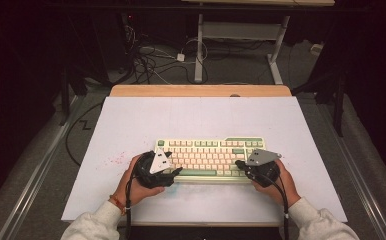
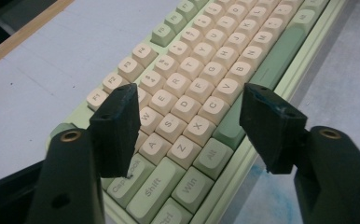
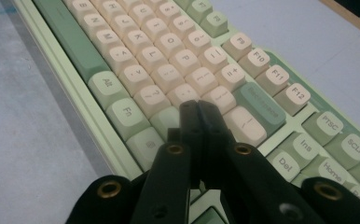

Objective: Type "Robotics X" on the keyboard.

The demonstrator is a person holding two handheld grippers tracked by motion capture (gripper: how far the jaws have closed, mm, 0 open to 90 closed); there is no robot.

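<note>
Both hands [image 1: 141,182] low over keyboard [image 1: 208,152]

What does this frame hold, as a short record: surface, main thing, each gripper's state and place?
surface: pale table top with a wooden far edge
main thing: green and cream keyboard, flat, near the front middle
left gripper: fingers apart, nothing between them, above the keyboard's left end, over the letter keys
right gripper: fingers closed together, empty, over the keys at the keyboard's right end
hands: one hand on each gripper, sleeves at the near edge
</note>
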